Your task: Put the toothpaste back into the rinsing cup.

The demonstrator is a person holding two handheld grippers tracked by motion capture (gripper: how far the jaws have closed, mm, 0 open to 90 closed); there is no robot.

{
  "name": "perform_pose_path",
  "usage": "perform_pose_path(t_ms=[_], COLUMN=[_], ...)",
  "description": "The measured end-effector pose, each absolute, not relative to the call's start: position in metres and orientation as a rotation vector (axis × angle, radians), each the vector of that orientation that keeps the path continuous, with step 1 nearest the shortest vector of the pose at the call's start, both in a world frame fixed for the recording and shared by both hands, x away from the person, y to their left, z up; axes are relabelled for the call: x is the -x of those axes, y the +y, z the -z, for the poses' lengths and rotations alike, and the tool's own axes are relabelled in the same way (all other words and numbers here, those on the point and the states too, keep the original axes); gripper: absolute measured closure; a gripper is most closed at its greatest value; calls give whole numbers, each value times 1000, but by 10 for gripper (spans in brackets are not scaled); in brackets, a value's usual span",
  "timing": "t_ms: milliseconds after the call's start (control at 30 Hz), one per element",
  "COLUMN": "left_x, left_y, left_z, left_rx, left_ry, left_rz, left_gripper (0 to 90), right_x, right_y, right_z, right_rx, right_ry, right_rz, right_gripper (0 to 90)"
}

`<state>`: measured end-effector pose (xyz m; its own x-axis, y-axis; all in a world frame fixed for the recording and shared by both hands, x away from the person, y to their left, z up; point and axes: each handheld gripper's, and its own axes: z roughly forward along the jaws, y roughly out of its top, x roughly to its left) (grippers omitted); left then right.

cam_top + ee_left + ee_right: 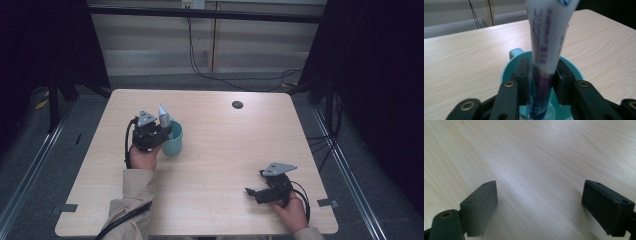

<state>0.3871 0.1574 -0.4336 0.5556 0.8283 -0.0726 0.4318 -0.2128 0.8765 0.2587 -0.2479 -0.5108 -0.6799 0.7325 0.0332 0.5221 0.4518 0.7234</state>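
Observation:
A teal mug [174,141] stands left of the table's middle. In the left gripper view its rim [506,68] rings the jaws, and a white tube with purple print [547,37] stands upright with its lower end inside the mug. My left gripper [541,75] is shut on that tube just above the mug. In the high view the tube's white top [163,114] pokes up beside the left gripper [161,128]. My right gripper [251,192] rests low over the table's near right part, jaws wide apart with bare wood between them [539,202].
The light wood table [225,150] has a dark round cable hole [237,104] near its far edge. Cables hang behind the table against the back wall. Dark curtains stand at both sides.

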Motion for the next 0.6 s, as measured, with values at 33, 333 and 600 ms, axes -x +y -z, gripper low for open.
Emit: perform_pose_path(t_ms=[33, 333, 600], left_x=[-387, -381, -378], left_y=[158, 164, 167], left_z=[434, 435, 434], left_rx=[-1853, -1818, -1808], left_ry=[1031, 1053, 1051], left_rz=[-530, -534, -529], left_gripper=[660, 501, 347], right_x=[-259, -259, -259], right_y=[-248, -248, -248], right_z=[511, 511, 511], right_rx=[-1077, -1077, -1077], right_ry=[2422, 2422, 2421], right_rz=[-1058, -1057, -1058], right_gripper=[125, 126, 126])
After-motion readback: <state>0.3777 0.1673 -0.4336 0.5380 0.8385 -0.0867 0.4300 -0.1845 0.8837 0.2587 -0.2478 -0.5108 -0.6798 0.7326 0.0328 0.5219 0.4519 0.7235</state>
